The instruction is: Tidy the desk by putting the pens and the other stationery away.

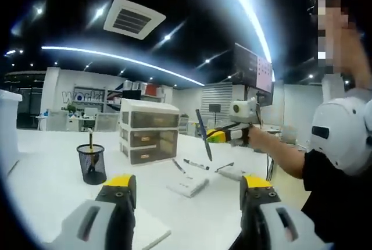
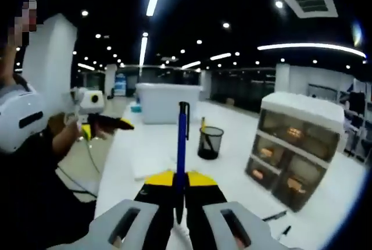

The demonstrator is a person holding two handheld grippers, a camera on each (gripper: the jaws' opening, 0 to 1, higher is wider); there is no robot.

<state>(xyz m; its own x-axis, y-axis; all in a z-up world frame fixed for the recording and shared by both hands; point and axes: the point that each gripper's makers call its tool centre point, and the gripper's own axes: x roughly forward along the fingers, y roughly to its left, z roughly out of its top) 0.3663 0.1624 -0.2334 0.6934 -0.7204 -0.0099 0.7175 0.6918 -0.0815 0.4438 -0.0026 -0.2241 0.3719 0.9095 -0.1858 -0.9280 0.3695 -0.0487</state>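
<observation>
**Carrying a pen toward the mesh cup**

Gripping a blue pen in the right gripper, jaws clamped on the lower barrel, the rest standing up past the yellow tips. Hovering above the white desk with the left gripper, jaws spread wide and holding nothing. Seeing the same pen from the left gripper view, lifted well above the desk.

Judging the pen light, stiff and smooth, so likely to pivot or slide in a two-point pinch; holding nearer mid-barrel probably steadier. Aiming, presumably, at the black mesh pen cup, already holding one pen upright; narrow mouth, and light enough to tip if knocked at the rim.

Leaving more stationery lying near the drawer unit: two more pens on the desk and a white eraser-like block, all low and flat, needing a pinch close to the surface.

Finding open desk between cup and drawers; watching the desk's near edge and the white bin beyond the cup.
</observation>
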